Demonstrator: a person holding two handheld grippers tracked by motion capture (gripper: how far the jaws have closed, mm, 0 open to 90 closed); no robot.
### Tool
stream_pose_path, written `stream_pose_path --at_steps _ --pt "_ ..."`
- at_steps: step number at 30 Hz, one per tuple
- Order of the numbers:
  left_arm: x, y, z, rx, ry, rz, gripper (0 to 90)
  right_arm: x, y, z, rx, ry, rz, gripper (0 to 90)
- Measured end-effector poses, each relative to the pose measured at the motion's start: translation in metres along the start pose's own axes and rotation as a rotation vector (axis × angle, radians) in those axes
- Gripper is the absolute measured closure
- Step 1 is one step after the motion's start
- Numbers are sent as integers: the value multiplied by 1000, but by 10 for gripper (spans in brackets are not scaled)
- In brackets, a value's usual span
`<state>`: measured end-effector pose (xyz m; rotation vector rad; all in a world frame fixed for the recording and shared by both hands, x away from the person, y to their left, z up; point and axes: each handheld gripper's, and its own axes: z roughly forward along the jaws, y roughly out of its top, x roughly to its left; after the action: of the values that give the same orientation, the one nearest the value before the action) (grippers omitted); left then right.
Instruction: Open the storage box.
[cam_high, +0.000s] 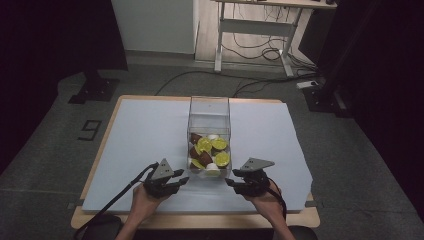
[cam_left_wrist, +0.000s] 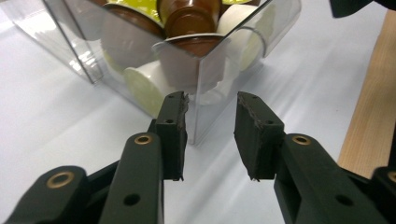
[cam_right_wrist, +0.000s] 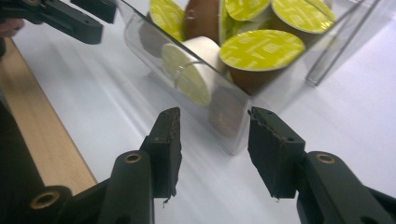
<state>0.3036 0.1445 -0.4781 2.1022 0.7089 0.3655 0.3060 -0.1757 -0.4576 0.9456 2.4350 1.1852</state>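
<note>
A clear plastic box (cam_high: 209, 117) stands mid-table, holding several coffee capsules (cam_high: 212, 150) with yellow-green lids, brown and white bodies. My left gripper (cam_high: 184, 181) rests just left of the box's near corner, open and holding nothing. My right gripper (cam_high: 230, 183) sits open at the box's near right corner, also with nothing in it. In the left gripper view the gripper (cam_left_wrist: 211, 105) faces a box corner (cam_left_wrist: 196, 79) with brown and white capsules behind it. In the right gripper view the gripper (cam_right_wrist: 214, 119) faces the box wall (cam_right_wrist: 233, 126) and lidded capsules (cam_right_wrist: 261, 51).
A pale blue sheet (cam_high: 140, 145) covers the wooden table (cam_high: 195, 220), whose bare front edge runs along the near side. A desk frame with cables (cam_high: 255, 37) stands on the floor beyond the table. The other gripper (cam_right_wrist: 60, 18) shows at top left of the right gripper view.
</note>
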Motion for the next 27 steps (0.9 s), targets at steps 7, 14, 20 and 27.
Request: stream_pose_path --at_steps 7,14,20,27 --pt "9 -5 -1 9 19 -16 577 -8 -2 -3 -4 -9 19 506" --pt "21 -10 -4 12 45 -40 513 -23 -3 -3 -3 -13 31 450" --pt "29 -14 -6 16 49 -64 448 -36 -5 -2 -5 -20 28 405" --pt "37 -18 -3 42 52 -86 300 -49 -11 -5 7 -63 27 346"
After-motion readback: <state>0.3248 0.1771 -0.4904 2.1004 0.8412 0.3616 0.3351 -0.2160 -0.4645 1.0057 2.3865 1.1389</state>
